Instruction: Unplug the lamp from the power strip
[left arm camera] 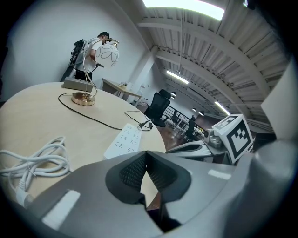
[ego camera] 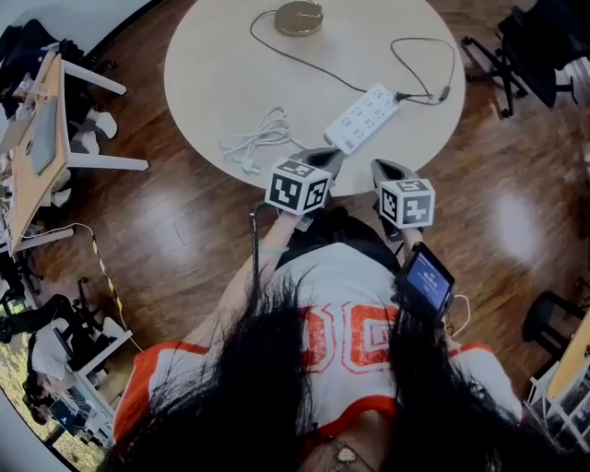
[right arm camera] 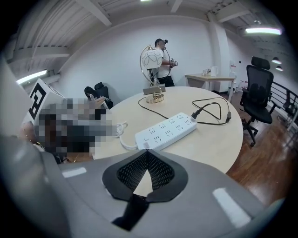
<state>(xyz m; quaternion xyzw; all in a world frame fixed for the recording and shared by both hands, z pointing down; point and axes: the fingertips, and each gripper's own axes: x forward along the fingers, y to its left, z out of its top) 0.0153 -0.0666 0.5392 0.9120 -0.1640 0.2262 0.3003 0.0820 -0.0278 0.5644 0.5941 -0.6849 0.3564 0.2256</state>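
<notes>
1. While the left tool (left arm camera: 146, 155) and the right tool (right arm camera: 146, 155) sit side by side at the near rim of the round counter (ego camera: 212, 83), neither touches anything on it
2. Left tool: its two jaws meet at the tips, fully closed, with nothing between them
3. Right tool: likewise closed tip to tip and holding nothing
4. The lamp (ego camera: 299, 17) stands upright at the far side of the counter on a round brass-coloured base; the gripper views show its pale globe shade
5. Its black cord (ego camera: 286, 55) trails from the base across the counter toward the power strip (ego camera: 363, 117), with a loose loop lying off to the right
6. A black plug (ego camera: 404, 96) sits in the strip at its far end
7. The power strip is white and lies flat and slanted just beyond the two tools, well apart from the lamp
8. A white cable (ego camera: 258, 138) lies loosely bundled on the counter just left of the strip
9. Beyond the counter, a person (right arm camera: 163, 62) stands behind the lamp, and a black office chair (right arm camera: 258, 88) stands on the wooden floor to the right
</notes>
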